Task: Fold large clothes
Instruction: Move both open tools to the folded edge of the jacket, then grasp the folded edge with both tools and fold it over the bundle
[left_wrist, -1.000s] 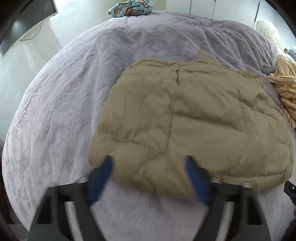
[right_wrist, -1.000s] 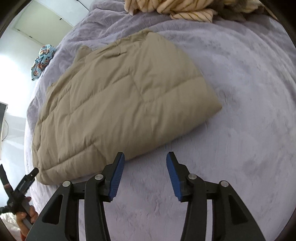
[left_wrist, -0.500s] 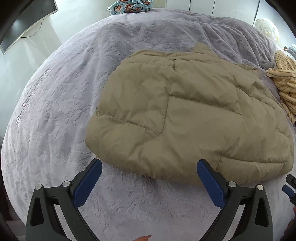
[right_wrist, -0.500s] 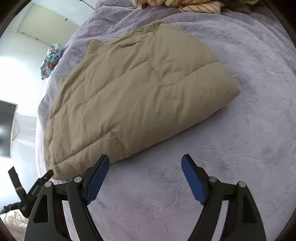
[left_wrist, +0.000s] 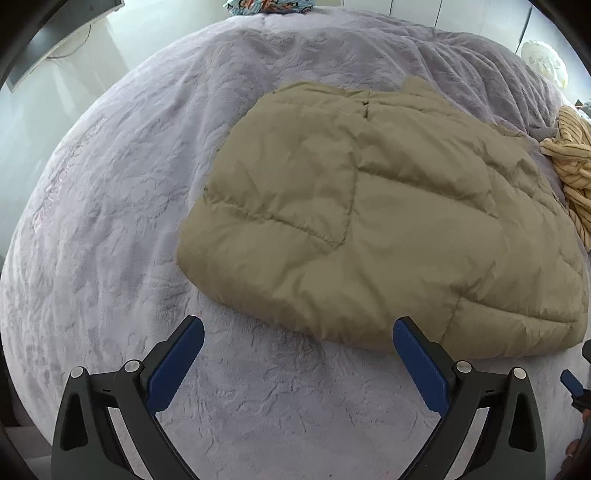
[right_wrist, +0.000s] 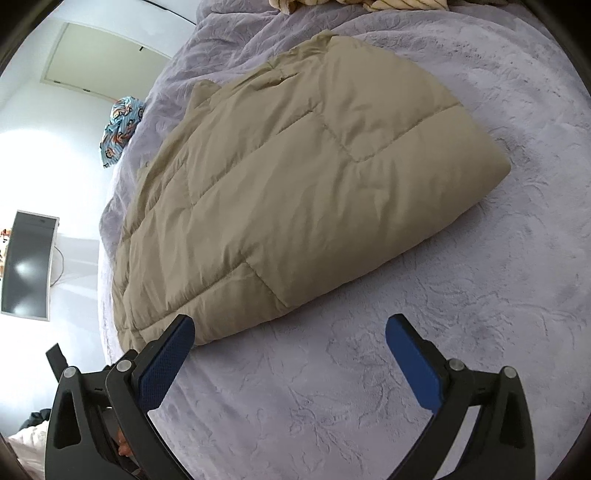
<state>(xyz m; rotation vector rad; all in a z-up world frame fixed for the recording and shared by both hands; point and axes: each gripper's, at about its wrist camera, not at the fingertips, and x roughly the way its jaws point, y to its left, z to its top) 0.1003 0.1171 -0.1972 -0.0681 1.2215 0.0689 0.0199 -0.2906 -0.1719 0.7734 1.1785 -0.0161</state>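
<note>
A folded tan quilted jacket (left_wrist: 376, 221) lies on the lavender bedspread (left_wrist: 110, 184); the left gripper (left_wrist: 295, 332) and right gripper (right_wrist: 288, 328) hover near it, jaws spread wide, empty.

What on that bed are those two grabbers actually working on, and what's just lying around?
Part of the job:
- tan quilted jacket, lying folded on the bed
- left gripper, open
- right gripper, open

Just lying about:
- yellow striped garment
- blue patterned cloth
- purple bedspread
- wall-mounted screen
</note>
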